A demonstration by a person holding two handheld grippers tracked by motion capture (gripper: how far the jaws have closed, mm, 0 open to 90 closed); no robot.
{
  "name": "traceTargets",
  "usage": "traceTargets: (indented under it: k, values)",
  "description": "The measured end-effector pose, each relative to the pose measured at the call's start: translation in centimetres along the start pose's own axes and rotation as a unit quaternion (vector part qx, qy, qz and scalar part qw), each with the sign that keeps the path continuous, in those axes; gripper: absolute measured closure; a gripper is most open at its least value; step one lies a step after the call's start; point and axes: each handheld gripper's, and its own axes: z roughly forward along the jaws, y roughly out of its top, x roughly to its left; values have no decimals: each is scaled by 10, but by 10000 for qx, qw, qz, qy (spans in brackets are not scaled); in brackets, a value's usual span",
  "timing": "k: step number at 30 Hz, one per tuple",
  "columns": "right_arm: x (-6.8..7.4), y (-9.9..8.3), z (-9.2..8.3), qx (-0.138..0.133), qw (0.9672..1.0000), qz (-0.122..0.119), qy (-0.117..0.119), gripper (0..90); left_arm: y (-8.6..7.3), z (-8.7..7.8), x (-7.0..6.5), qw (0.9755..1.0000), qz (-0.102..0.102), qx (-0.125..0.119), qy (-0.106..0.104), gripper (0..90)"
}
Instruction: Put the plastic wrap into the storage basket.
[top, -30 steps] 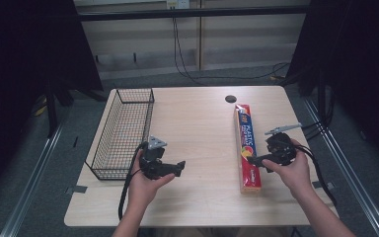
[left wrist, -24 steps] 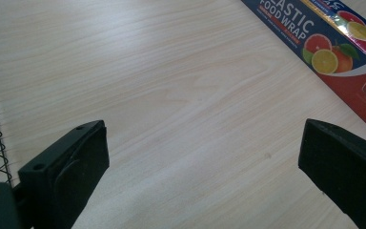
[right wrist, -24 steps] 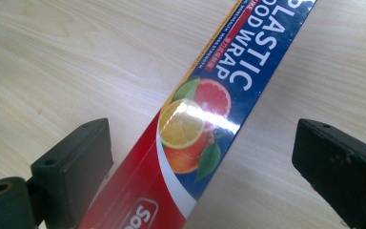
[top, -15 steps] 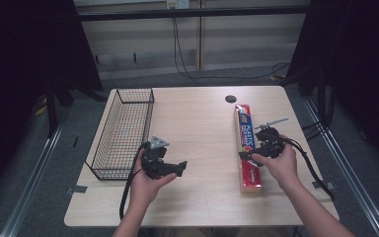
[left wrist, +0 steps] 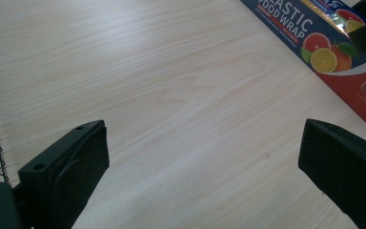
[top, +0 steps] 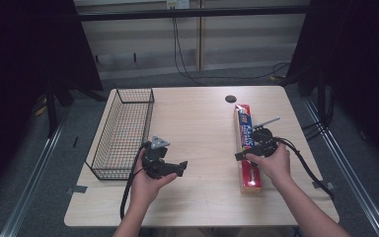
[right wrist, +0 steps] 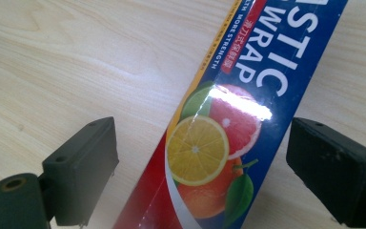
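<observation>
The plastic wrap box lies slantwise between the right claw jaws, just closing, not yet gripped

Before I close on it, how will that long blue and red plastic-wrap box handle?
The long blue and red plastic-wrap box has flat cardboard sides, so it should stay stiff and not roll. Its glossy print shows glare, so it may slip. The right gripper straddles it partway along, jaws closing but apart; an end might dip.

food wrap box | long, red-blue, fruit print | flat, lengthwise | table's right side
</observation>
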Motion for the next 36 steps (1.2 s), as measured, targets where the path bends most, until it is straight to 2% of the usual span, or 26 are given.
traceTargets:
  k: [7,12,14,15,17,24,29,36]
  values:
    - [2,1,4,239,9996,48,-114,118,0,0,-1,10000,3,4,-14,31]
    - [3,1,7,318,9992,99,-212,161,0,0,-1,10000,17,5,-14,31]
    - [3,0,9,387,9989,107,-227,207,0,1,-1,10000,-7,-15,-6,32]
    - [3,-1,9,393,9987,159,-284,229,0,1,-1,10000,2,2,-3,33]
    - [1,-3,11,363,9988,270,-204,232,0,1,-1,10000,-5,-10,-1,33]
    - [1,-2,14,512,9975,440,-214,240,0,2,-2,10000,41,19,6,34]
    - [2,-2,19,580,9966,476,-329,244,0,2,-2,10000,47,34,-13,34]
    - [4,-1,19,626,9956,564,-415,299,0,3,-3,10000,40,58,17,36]
